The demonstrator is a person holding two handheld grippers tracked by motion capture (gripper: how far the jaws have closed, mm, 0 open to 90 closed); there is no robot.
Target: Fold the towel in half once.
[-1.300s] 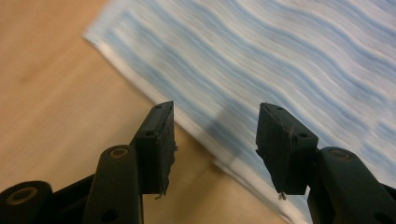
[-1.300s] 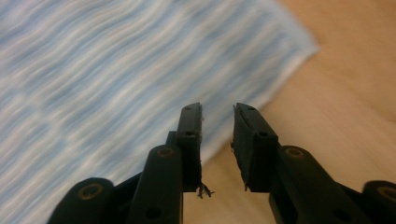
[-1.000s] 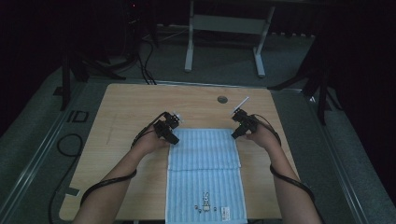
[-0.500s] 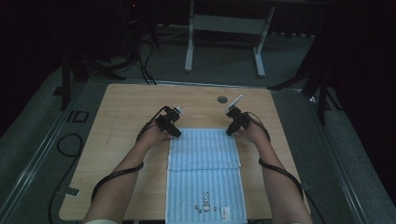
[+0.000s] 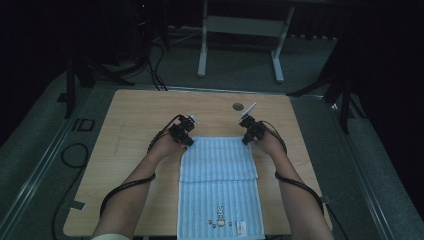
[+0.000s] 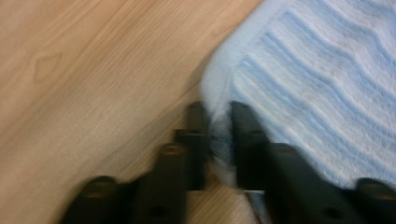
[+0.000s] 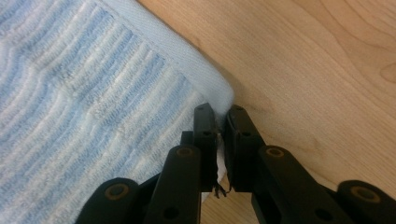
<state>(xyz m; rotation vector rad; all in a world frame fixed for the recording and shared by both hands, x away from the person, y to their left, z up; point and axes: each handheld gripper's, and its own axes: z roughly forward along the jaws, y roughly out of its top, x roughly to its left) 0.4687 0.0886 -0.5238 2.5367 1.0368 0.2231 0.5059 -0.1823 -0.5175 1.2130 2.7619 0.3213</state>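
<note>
The blue striped towel (image 5: 220, 185) lies on the wooden table (image 5: 130, 125), partly folded, its near end at the table's near edge. The left gripper (image 5: 183, 136) has just closed and pinches the towel's far left corner; the right gripper (image 5: 249, 131) has likewise just closed on the far right corner.

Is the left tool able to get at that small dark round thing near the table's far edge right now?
Probably not yet: the left tool is shut on the towel corner; the disc lies unobstructed beyond.

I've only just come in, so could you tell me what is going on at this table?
A person is folding a blue striped towel on a wooden table. The left gripper and right gripper have just closed, each pinching one far corner of the towel, whose far part already lies folded over.
</note>
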